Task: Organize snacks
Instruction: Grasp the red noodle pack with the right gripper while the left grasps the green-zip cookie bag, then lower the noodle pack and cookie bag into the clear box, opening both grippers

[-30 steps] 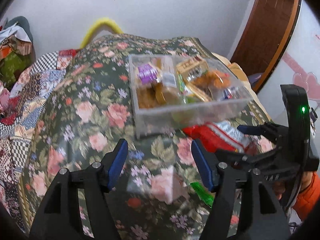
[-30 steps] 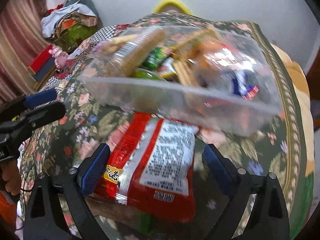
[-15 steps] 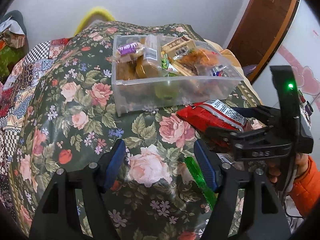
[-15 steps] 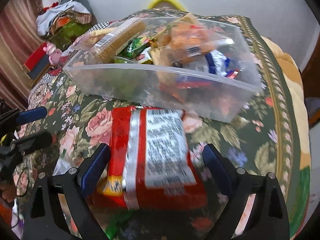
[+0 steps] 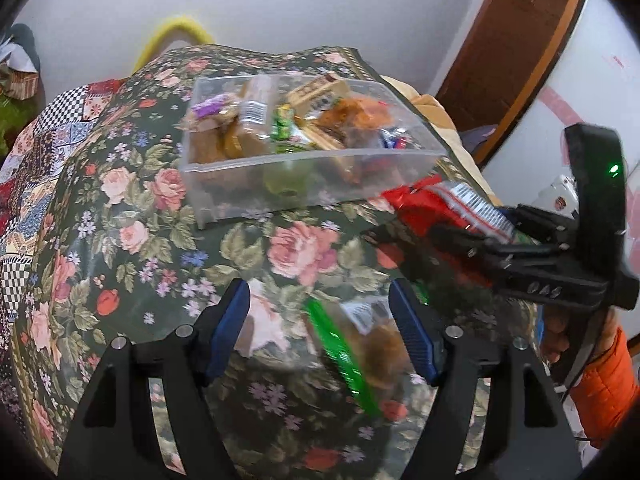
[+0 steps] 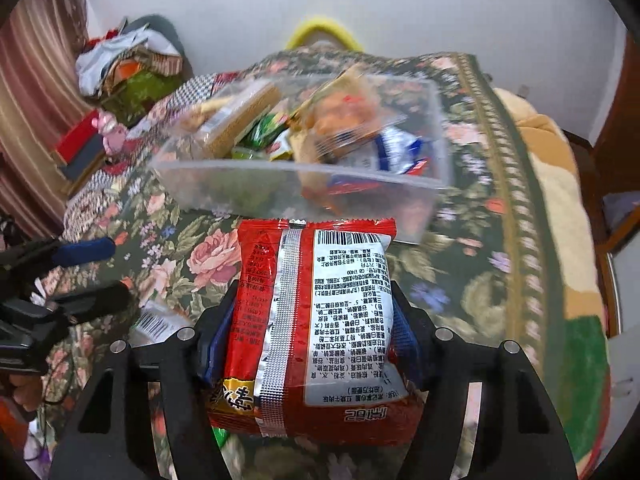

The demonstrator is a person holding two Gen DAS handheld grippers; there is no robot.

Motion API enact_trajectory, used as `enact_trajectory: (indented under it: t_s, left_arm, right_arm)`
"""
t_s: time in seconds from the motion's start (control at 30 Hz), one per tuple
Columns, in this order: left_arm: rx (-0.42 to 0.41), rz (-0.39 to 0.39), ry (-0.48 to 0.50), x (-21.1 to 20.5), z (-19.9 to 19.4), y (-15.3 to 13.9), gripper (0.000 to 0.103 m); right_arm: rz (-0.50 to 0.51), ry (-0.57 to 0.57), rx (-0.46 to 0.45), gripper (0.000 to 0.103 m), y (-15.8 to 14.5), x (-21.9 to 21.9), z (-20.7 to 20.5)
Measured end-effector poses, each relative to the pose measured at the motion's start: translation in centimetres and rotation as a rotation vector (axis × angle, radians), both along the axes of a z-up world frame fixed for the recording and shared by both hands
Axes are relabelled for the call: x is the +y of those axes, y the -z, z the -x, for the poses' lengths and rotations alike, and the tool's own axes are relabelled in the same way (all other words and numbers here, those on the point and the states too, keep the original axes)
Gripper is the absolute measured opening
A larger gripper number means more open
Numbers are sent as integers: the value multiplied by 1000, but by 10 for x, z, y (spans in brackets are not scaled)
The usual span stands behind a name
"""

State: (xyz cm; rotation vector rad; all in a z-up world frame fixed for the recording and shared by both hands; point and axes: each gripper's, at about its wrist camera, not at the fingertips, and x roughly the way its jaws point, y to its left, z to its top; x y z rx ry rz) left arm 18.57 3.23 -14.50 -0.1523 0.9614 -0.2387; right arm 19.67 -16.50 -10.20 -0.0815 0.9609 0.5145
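Right gripper (image 6: pixel 312 344), jaws just closed, pinching red snack packet (image 6: pixel 316 320) near side of clear snack bin (image 6: pixel 280 184) on floral cloth (image 5: pixel 120 220). Left gripper (image 5: pixel 320 332) spread over green-edged packet (image 5: pixel 344 356), not gripping, jaws just widened.

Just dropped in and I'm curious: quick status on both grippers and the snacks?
Right gripper just closed on red snack packet. Left gripper open over green-edged packet, not gripping. Clear bin ahead, already holding snacks; path clear.
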Motion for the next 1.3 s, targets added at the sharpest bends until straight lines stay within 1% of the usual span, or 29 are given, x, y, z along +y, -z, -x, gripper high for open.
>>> enact_trajectory:
  t_s: [0.17, 0.3, 0.37, 0.5, 0.67, 0.73, 0.77, 0.83, 0.87, 0.93, 0.97, 1.03, 1.13, 1.3]
  left_arm:
    - [26, 5, 31, -23, 7, 6, 77]
    - [71, -8, 54, -41, 6, 22, 78]
    - [80, -47, 43, -49, 4, 31, 84]
    - [83, -70, 28, -54, 0, 42, 91]
    - [92, -10, 4, -48, -10, 52, 94]
    - [116, 21, 3, -46, -15, 59, 96]
    - [129, 23, 0, -46, -17, 63, 95]
    - [107, -21, 5, -52, -17, 65, 94]
    - [96, -40, 13, -56, -16, 65, 85]
    - [72, -65, 26, -62, -15, 63, 76]
    - [64, -63, 31, -63, -15, 62, 73]
    - [46, -52, 34, -62, -13, 58, 71]
    - [-2, -75, 18, -59, -11, 45, 71]
    - [-83, -49, -9, -45, -15, 11, 71]
  right_arm:
    - [-35, 32, -22, 64, -12, -25, 17]
    - [-43, 43, -32, 64, -15, -34, 27]
    - [-48, 47, -28, 64, -16, -37, 28]
    - [-55, 60, -24, 64, -15, -43, 32]
    - [-70, 70, -8, 64, -12, -47, 32]
    - [-73, 69, -5, 64, -11, -46, 33]
    - [-73, 67, -4, 64, -11, -45, 33]
    - [-75, 64, -5, 64, -11, -43, 34]
    - [-77, 63, -4, 64, -11, -42, 34]
    - [-77, 60, -5, 64, -11, -41, 34]
    - [-77, 61, -7, 64, -11, -41, 33]
    - [-81, 65, -10, 64, -12, -41, 32]
    - [-94, 74, -20, 64, -16, -42, 29]
    - [-101, 83, -53, 64, -26, -39, 19]
